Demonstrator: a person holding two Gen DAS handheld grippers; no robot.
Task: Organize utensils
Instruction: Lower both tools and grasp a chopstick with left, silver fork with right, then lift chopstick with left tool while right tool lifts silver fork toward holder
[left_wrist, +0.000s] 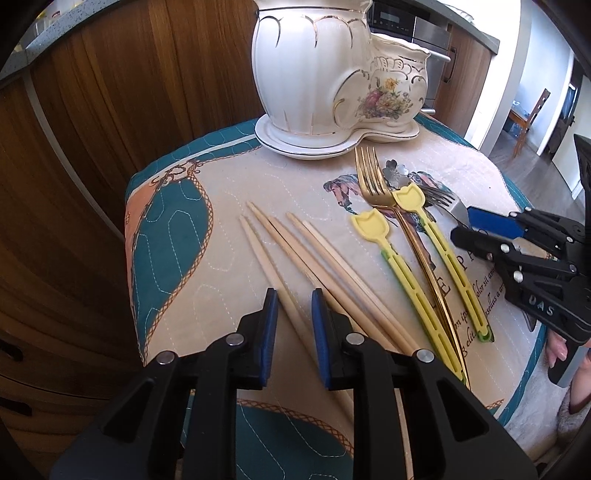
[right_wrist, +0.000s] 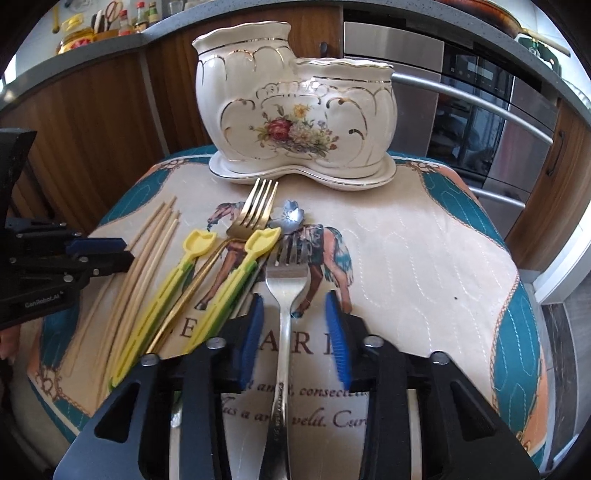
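A white floral ceramic utensil holder (left_wrist: 332, 74) (right_wrist: 295, 118) with two compartments stands on its saucer at the back of the table. Several wooden chopsticks (left_wrist: 295, 258) (right_wrist: 147, 251) lie at the left. My left gripper (left_wrist: 293, 299) is open, its jaws straddling one chopstick. Two yellow tulip-ended spoons (left_wrist: 406, 280) (right_wrist: 221, 288), a gold fork (left_wrist: 373, 184) (right_wrist: 255, 210) and a flower-ended silver utensil (right_wrist: 290, 216) lie in the middle. My right gripper (right_wrist: 295, 299) is open, its jaws on either side of a silver fork (right_wrist: 286, 295).
A quilted horse-print cloth (right_wrist: 424, 258) covers the small round table. Wooden cabinets (left_wrist: 110, 110) stand behind at the left, and a steel oven (right_wrist: 480, 110) at the right. The table edge drops off close on all sides.
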